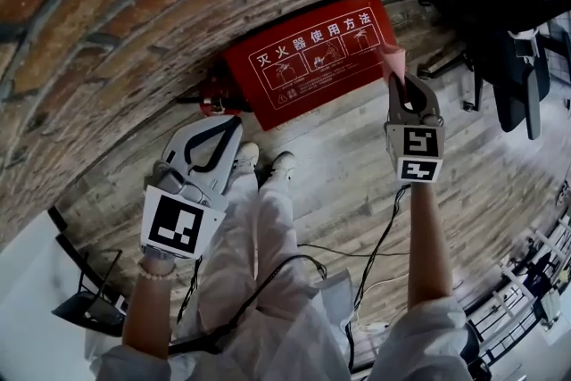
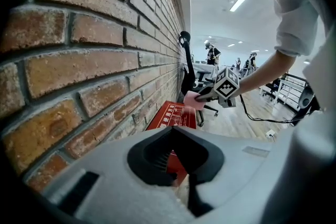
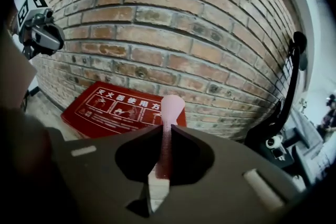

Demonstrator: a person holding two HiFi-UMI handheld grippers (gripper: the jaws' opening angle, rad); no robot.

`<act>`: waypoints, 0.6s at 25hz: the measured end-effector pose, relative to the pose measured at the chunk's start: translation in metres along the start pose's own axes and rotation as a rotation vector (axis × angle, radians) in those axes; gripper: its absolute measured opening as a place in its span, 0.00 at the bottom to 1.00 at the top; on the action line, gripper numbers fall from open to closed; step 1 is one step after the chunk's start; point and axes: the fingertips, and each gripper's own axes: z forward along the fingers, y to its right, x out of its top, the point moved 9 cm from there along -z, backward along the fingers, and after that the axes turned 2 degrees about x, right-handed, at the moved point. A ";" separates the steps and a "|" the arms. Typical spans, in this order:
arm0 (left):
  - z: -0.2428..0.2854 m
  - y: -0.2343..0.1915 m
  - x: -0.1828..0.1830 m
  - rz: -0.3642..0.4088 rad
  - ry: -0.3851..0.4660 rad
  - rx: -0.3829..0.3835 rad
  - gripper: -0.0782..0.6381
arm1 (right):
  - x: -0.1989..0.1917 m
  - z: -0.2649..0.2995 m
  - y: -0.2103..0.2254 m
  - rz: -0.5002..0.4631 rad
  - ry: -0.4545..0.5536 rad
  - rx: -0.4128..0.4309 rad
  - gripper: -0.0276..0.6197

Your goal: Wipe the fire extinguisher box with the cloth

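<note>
The red fire extinguisher box (image 1: pixel 312 58) with white print stands on the floor against the brick wall; it also shows in the gripper views (image 3: pixel 115 107) (image 2: pixel 170 115). My right gripper (image 1: pixel 398 80) (image 3: pixel 166 128) is shut on a pink cloth (image 1: pixel 393 60) (image 3: pixel 172 106), and the cloth is at the box's right end. In the left gripper view, that gripper (image 2: pixel 207 94) and the cloth (image 2: pixel 191 100) hover over the box's far end. My left gripper (image 1: pixel 234 128) (image 2: pixel 173 128) is shut with nothing in it, held left of the box near the wall.
The brick wall (image 1: pixel 116 4) runs behind the box. A black office chair (image 1: pixel 513 67) stands at the right. Cables (image 1: pixel 375 254) trail over the wooden floor. The person's shoes (image 1: pixel 259 158) are just before the box. A black rack (image 1: pixel 89 299) sits at lower left.
</note>
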 end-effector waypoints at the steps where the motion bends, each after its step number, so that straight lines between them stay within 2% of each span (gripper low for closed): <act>1: 0.001 0.000 0.000 0.002 0.000 0.000 0.11 | -0.004 0.001 0.008 0.000 -0.008 -0.019 0.09; 9: 0.005 0.004 0.002 0.016 -0.011 -0.009 0.11 | -0.028 0.015 0.046 0.031 -0.094 -0.111 0.09; 15: 0.007 0.006 0.001 0.014 -0.015 -0.013 0.11 | -0.034 0.032 0.035 0.037 -0.144 -0.073 0.09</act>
